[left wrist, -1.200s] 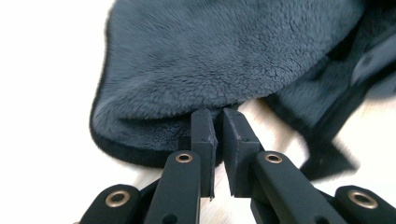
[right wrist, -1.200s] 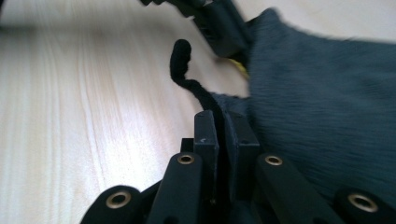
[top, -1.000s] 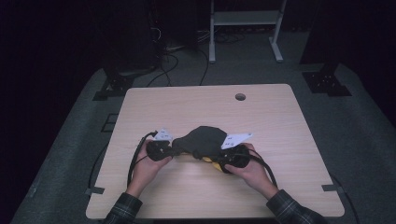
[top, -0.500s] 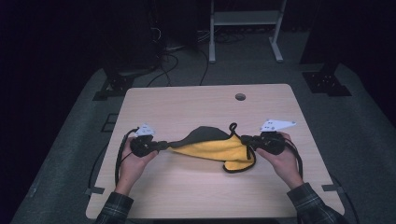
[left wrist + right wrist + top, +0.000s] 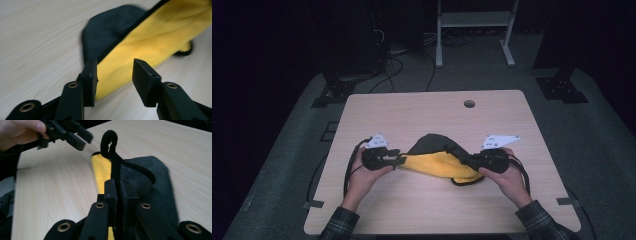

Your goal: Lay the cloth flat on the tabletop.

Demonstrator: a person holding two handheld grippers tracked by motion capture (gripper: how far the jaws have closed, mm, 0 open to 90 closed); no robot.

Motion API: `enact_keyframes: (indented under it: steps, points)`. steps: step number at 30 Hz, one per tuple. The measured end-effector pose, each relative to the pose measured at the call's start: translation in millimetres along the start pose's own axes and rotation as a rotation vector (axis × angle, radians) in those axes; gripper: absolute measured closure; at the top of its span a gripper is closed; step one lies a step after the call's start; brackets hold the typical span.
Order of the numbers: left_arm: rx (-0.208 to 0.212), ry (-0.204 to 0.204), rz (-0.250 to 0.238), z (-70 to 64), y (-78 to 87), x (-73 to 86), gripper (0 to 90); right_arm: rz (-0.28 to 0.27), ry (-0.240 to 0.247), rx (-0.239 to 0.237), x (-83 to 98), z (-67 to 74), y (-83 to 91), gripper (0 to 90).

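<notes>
A cloth, yellow on one face and dark grey on the other with black trim, lies spread across the middle of the wooden table. My left gripper is at the cloth's left corner. Its jaws have just been opening and now stand apart; in the left gripper view the yellow cloth lies beyond the gap with no pad pressing on it. My right gripper is shut on the cloth's black-trimmed right edge, and a black hanging loop rises just past its tips.
The table has a round cable hole near its far edge. Bare wood lies in front of and behind the cloth. Cables and a white stand leg are on the dark floor beyond. The right gripper view shows the left gripper across the cloth.
The hands first pulled apart and stretched the bunched cloth out flat. Since then both came slightly inward, the left jaws opened off the cloth's corner, and the cloth lies slack.
</notes>
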State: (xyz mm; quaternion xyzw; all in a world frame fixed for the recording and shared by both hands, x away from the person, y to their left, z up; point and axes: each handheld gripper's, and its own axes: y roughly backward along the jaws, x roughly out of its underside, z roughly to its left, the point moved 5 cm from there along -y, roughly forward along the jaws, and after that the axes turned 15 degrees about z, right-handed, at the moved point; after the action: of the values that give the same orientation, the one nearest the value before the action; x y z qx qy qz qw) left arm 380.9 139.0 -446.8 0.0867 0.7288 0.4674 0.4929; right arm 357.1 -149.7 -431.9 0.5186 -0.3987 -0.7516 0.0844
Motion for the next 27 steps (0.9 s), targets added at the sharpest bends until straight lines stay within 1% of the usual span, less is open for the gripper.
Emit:
enact_keyframes:
  steps: [2,3,7,9,11,13,15,17,18,19,20,22,23,25,26,27]
  points:
    - [0.035,-0.050,-0.015,-15.1,-2.4,-7.5,52.6,0.011,0.027,-0.015,-1.8,6.6,-3.0,83.8]
    - [0.050,-0.067,-0.020,-21.8,-3.4,-10.8,51.9,0.014,0.033,-0.023,-2.5,9.4,-4.6,83.8]
    - [0.110,-0.102,-0.052,-43.6,-6.8,-22.4,48.6,0.031,0.058,-0.044,-4.3,16.9,-11.9,83.8]
    - [0.134,-0.111,-0.072,-51.7,-7.8,-27.6,47.7,0.042,0.068,-0.050,-4.9,20.6,-15.5,83.8]
    - [0.151,-0.118,-0.078,-57.2,-8.5,-31.1,47.5,0.048,0.079,-0.058,-5.8,24.0,-18.6,83.9]
    - [0.152,-0.124,-0.084,-60.1,-9.9,-33.3,47.9,0.051,0.086,-0.064,-7.0,26.8,-20.9,83.8]
    - [0.163,-0.119,-0.096,-62.1,-11.2,-35.0,49.1,0.050,0.092,-0.070,-8.3,29.6,-23.0,83.8]
    - [0.159,-0.120,-0.099,-62.5,-11.3,-35.9,50.9,0.055,0.100,-0.076,-9.2,32.6,-25.2,83.8]
    - [0.149,-0.117,-0.100,-62.4,-11.3,-36.1,51.9,0.058,0.103,-0.077,-9.4,33.9,-26.3,83.8]
    - [0.143,-0.124,-0.100,-62.2,-11.2,-35.9,54.8,0.059,0.107,-0.079,-9.5,34.9,-27.4,83.8]
    - [0.151,-0.125,-0.100,-62.4,-11.0,-35.6,62.0,0.060,0.111,-0.082,-9.7,35.9,-28.4,83.7]
    - [0.154,-0.104,-0.099,-61.2,-10.6,-34.5,73.5,0.062,0.115,-0.080,-9.9,36.9,-29.8,83.7]
    - [0.164,-0.096,-0.090,-60.4,-10.4,-33.5,77.5,0.061,0.116,-0.080,-9.9,37.0,-30.2,83.5]
    - [0.176,-0.075,-0.086,-58.9,-9.5,-32.1,80.9,0.052,0.110,-0.083,-10.0,36.6,-30.5,81.5]
    - [0.171,-0.076,-0.083,-57.5,-8.8,-31.6,81.3,0.045,0.106,-0.085,-10.2,36.1,-30.5,77.2]
    - [0.158,-0.073,-0.081,-55.4,-7.3,-30.9,81.4,0.040,0.102,-0.084,-10.4,35.5,-30.2,73.8]
